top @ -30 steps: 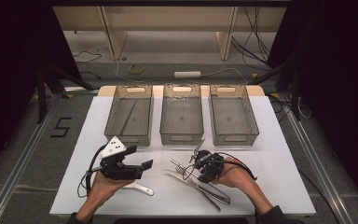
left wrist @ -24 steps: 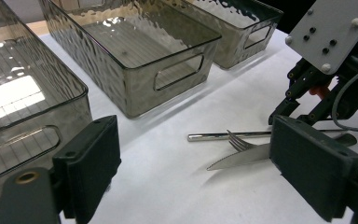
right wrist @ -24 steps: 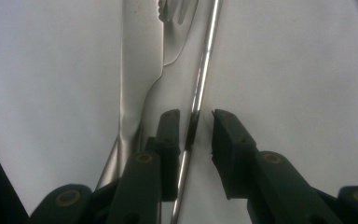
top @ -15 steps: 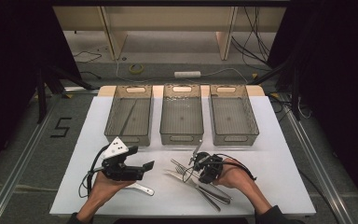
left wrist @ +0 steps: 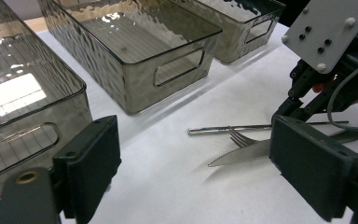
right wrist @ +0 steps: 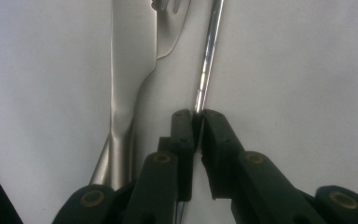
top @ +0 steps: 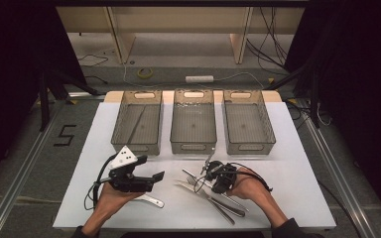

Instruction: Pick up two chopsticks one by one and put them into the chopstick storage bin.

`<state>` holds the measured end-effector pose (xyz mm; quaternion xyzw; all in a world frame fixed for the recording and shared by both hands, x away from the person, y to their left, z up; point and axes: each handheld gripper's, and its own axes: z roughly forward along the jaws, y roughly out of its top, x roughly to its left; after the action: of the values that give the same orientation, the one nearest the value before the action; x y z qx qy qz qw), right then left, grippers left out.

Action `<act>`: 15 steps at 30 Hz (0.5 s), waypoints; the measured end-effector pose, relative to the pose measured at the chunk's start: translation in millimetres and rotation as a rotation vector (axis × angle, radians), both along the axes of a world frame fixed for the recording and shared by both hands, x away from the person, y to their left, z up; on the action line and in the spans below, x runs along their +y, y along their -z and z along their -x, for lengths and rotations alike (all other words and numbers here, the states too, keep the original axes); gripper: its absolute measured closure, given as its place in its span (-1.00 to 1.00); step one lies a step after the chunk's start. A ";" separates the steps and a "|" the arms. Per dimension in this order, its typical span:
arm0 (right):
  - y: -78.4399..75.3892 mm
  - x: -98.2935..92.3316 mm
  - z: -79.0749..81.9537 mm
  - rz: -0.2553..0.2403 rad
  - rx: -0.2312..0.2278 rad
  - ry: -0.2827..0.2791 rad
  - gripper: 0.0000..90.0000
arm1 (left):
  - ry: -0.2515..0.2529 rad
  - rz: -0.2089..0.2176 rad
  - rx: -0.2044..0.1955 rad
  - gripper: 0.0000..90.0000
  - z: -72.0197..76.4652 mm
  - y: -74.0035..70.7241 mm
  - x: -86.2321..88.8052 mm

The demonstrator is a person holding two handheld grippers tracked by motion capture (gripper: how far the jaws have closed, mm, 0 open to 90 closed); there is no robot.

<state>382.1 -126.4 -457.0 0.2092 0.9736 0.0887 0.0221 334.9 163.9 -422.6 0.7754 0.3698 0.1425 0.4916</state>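
White table (top: 287, 198): three ribbed smoky plastic bins (top: 193, 124); thin shiny rod (right wrist: 208, 51) clamped by right gripper (right wrist: 198, 122); left gripper (left wrist: 186, 163) held apart.

Landmark: middle bin (top: 193, 127).
- Either side: a left bin (top: 139, 122) and a right bin (top: 248, 127), narrow gaps between; walls block low passage.
- Just in front: bare strip of white table (top: 297, 163), passable.
- Further front: knife (left wrist: 244, 152), fork (left wrist: 240, 138) and thin rod (left wrist: 233, 129) clustered, right gripper (top: 213, 174) among them.
- Front-left: left gripper (top: 146, 177), bare table between it and the cutlery.
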 end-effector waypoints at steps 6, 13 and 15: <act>0.0 0.2 -1.5 0.002 0.011 0.010 0.87 | 0.003 -0.002 0.001 -0.65 0.2 0.0 -0.5; -0.2 1.2 -2.7 0.009 0.015 0.012 0.91 | 0.004 -0.002 0.001 -0.65 0.3 0.0 -1.0; -0.4 2.4 -2.3 0.020 0.013 0.005 0.92 | 0.005 -0.003 0.002 -0.65 0.3 0.1 -1.2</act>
<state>384.4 -124.0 -456.6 0.2121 0.9740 0.0777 0.0178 334.6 162.7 -422.7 0.7772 0.3680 0.1411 0.4905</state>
